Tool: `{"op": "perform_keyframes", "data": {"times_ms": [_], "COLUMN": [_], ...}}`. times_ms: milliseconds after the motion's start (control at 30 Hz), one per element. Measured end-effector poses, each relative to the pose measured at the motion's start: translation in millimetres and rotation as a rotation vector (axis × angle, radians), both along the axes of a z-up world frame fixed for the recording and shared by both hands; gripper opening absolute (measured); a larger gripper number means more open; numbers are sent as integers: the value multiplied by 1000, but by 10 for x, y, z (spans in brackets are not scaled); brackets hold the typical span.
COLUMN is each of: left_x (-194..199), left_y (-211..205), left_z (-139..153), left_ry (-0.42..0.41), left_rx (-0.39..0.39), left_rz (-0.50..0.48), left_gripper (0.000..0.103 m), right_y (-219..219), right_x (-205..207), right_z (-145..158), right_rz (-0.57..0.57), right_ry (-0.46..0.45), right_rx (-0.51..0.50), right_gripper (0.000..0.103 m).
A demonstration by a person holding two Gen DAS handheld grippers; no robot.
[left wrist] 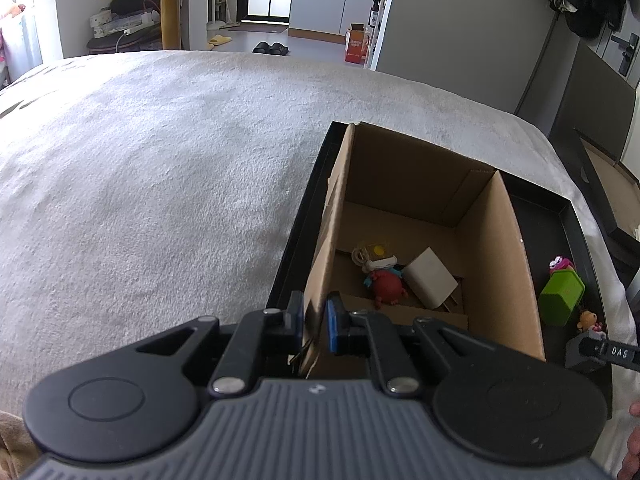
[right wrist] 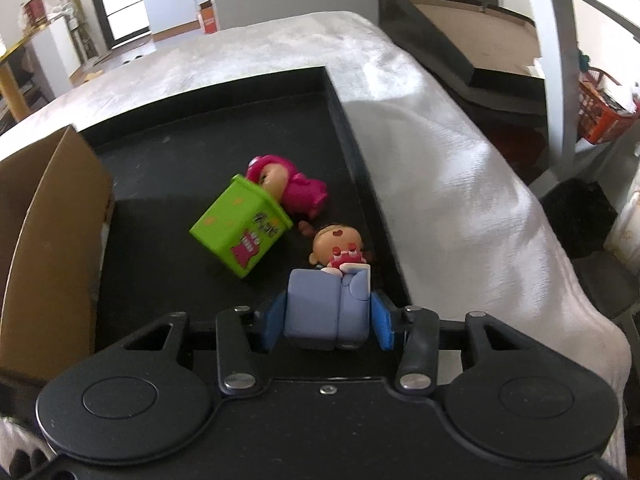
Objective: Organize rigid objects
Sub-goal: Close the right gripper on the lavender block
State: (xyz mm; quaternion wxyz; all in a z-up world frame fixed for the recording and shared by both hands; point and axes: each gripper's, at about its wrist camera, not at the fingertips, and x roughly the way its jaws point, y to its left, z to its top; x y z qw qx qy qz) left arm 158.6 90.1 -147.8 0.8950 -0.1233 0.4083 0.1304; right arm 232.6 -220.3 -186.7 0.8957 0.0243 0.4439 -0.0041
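Right wrist view: the right tool (right wrist: pixel 327 326) is clamped on one smooth blue block (right wrist: pixel 326 308), its long axis pointing ahead, over a black tray (right wrist: pixel 224 120); ahead lie one green plastic cube (right wrist: pixel 239 227) and two glossy dolls, pink (right wrist: pixel 298 190) and brown-haired (right wrist: pixel 338 246). The left tool (left wrist: pixel 314 326) pinches the near wall of one cardboard box (left wrist: pixel 504 264), which holds a white charger (left wrist: pixel 430 284) and a red figure (left wrist: pixel 386 285).

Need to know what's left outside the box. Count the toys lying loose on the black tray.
3: green cube; pink doll touching its far side; small figure just ahead of the right gripper, which holds a blue block.
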Motion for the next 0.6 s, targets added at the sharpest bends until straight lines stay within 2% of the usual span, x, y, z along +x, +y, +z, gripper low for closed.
{"op": "perform_keyframes", "data": {"times_ms": [300, 433, 600], "left_x": [-15, -13, -23], "left_y": [-31, -52, -79], "left_z": [3, 15, 23], "left_ry": [-10, -12, -15], "left_rx": [18, 16, 25], "left_rz": [-18, -33, -51], "left_gripper": [9, 8, 8], "right_y": [72, 66, 84], "right_x": [-85, -47, -127], "right_z": [-21, -96, -33], "right_rz": [43, 36, 51], "right_ry": [35, 53, 45], "right_rx": [-17, -7, 18], "right_gripper": [45, 45, 44]}}
